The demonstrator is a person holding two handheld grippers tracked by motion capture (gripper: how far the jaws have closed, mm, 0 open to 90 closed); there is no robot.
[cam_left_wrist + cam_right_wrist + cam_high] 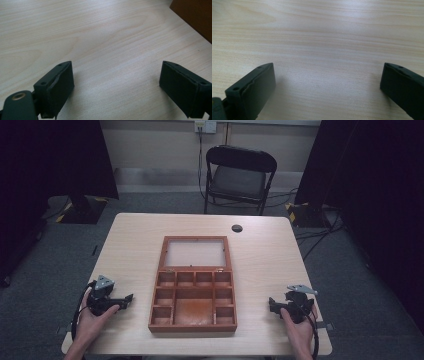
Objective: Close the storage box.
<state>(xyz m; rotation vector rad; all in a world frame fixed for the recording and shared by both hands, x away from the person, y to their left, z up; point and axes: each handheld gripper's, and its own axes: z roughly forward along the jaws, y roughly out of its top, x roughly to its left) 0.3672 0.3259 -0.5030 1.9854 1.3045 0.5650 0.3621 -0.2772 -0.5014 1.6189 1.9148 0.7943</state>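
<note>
An open wooden box (193,300) with several empty compartments lies in the middle of the table, its glass-paned lid (195,253) folded back flat behind it. My left gripper (128,299) rests on the tabletop to the left of the box, jaws pointing toward it; in the left gripper view the gripper (117,75) is open, with bare wood between the jaws and a corner of the box (195,17) at the upper right. My right gripper (271,303) rests to the right of the box, and in the right gripper view it (327,77) is open over bare table.
The light wooden table (260,250) has a dark cable hole (237,228) near its far edge. A black folding chair (239,177) stands behind the table. Dark curtains hang at both sides, and cables lie on the floor at the right.
</note>
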